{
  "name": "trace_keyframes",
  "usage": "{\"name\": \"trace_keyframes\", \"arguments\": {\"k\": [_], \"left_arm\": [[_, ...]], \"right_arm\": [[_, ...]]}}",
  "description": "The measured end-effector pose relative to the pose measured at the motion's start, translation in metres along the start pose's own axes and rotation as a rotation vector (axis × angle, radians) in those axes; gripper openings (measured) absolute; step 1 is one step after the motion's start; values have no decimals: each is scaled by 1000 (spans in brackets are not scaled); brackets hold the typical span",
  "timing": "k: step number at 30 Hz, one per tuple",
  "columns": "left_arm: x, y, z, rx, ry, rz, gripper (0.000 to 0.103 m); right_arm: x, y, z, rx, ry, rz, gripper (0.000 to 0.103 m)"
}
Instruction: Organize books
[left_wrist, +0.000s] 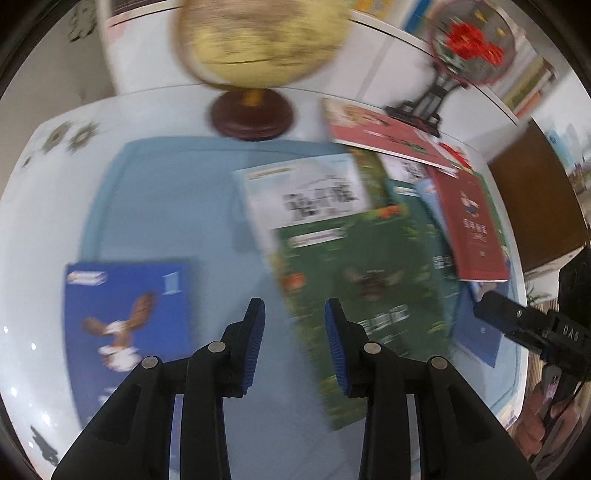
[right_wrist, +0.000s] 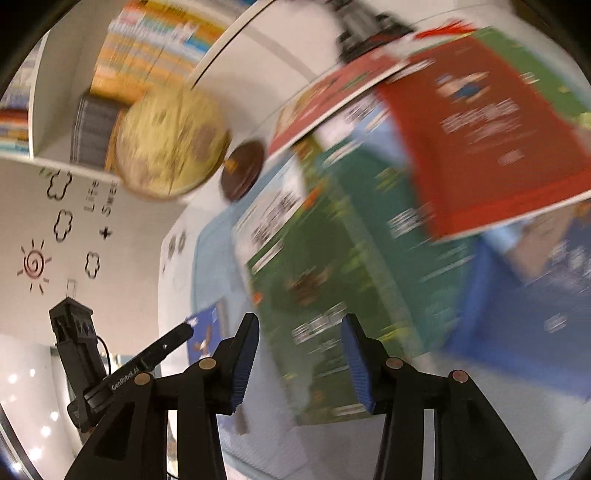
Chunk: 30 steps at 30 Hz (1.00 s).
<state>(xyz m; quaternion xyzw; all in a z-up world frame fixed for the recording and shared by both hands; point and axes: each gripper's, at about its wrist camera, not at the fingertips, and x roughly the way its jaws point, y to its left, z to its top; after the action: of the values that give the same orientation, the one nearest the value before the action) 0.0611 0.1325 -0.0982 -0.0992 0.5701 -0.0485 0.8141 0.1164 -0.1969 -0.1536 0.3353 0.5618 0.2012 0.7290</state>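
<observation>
Nearest in the left wrist view, the left gripper hangs over the pale blue mat with its jaws a little apart and nothing between them; the blue pads face each other across bare mat. Just left of it, at the lower left of the frame, a blue book with an eagle on its cover lies flat and by itself. To the right of the jaws lies a large green book, its near corner reaching the lower middle of the frame. A white-covered book lies over its far end, and a dark red book overlaps its right side, so these lie in a loose heap on the right half of the mat. A red and white book lies farther back. In the right wrist view, the right gripper has its jaws apart too, empty, above the near edge of the same green book, with the red one at upper right; everything here is smeared by motion. At the back of the white tabletop stands a yellow globe on a dark round base, and to its right a round ornament with red flowers on a black stand.
</observation>
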Motion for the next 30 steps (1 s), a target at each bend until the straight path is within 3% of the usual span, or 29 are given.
{"name": "trace_keyframes", "arguments": {"k": [6,12,16,25,30], "left_arm": [[34,-77,19,41,31,-36,31],[82,-142,33,75,77,-68,31],[109,-175,40,90,102,-64,31],[134,-208,48,87,110,-72,35],[137,-217,46,100,119,-94,37]], "right_arm": [[-46,-69,49,44,-67,-72,46],[-70,-119,91,18,-121,-199,46],[-71,-148,110,18,-112,-234,46],[-58,-153,130,-91,-84,-285,46],[-49,-146,132,-113,-53,-243,49]]}}
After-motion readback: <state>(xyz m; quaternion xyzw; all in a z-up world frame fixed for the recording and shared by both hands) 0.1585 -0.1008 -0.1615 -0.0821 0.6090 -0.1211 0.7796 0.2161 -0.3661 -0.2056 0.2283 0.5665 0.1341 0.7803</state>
